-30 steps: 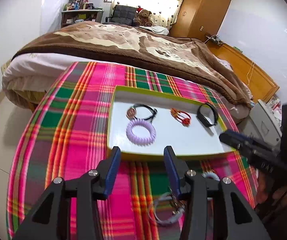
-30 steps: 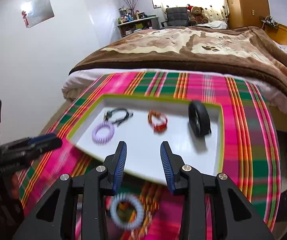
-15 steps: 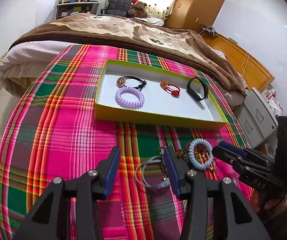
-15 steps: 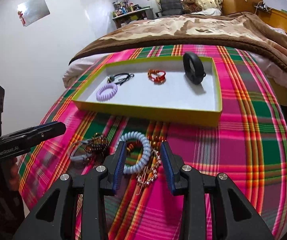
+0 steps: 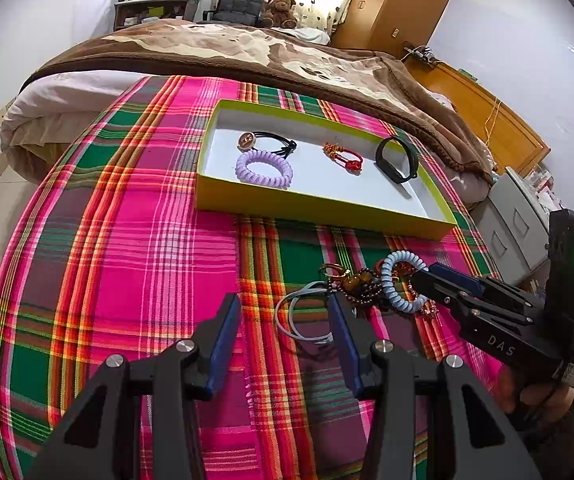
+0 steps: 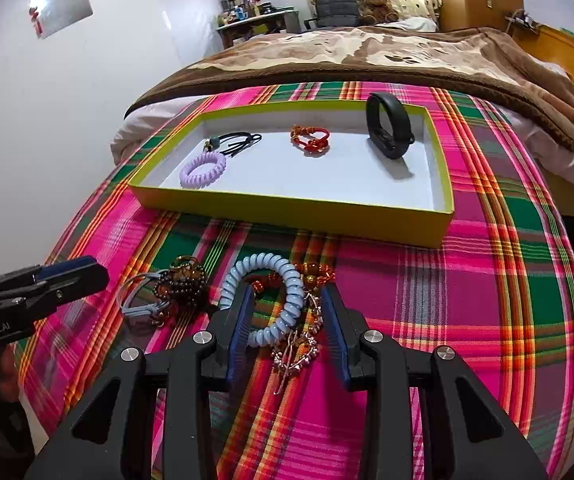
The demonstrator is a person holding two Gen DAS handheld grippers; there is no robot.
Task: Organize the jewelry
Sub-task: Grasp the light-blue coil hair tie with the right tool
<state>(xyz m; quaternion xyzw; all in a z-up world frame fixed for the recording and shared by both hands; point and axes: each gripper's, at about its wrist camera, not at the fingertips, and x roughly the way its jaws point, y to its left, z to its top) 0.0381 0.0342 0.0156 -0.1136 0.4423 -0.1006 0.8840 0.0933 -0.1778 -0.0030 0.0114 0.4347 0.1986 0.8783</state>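
**A:** Looking down both grippers — what lies ahead?

**B:** A plaid cloth (image 6: 467, 280) in pink, green and orange. On it sits a shallow yellow-green tray (image 6: 287, 208) with a white floor. Beyond the cloth is a bed with a brown blanket (image 6: 407, 56).

**A:** What is in the tray?

**B:** Four pieces, spread apart: a lilac coil tie (image 6: 203, 170) at the left, a black tie (image 6: 239, 140) with a round charm just behind it, a red cord bracelet (image 6: 311, 140) in the middle, and a black band (image 6: 387, 128) standing on edge at the right.

**A:** And outside it?

**B:** A small heap on the cloth, near the tray's front wall: a blue coil tie (image 6: 283, 300), a grey loop (image 6: 135, 300), dark brown beads (image 6: 183, 284), and a thin chain (image 6: 295, 352) with small charms, tangled beneath the blue coil.

**A:** The right gripper (image 6: 287, 332)?

**B:** It is low over the heap, jaws closing, with the near side of the blue coil and the chain between them. The pads do not press on either yet.

**A:** The left gripper (image 5: 283, 340)?

**B:** Wide apart and holding nothing — it hangs above the cloth, with the grey loop just ahead, beside its right finger.
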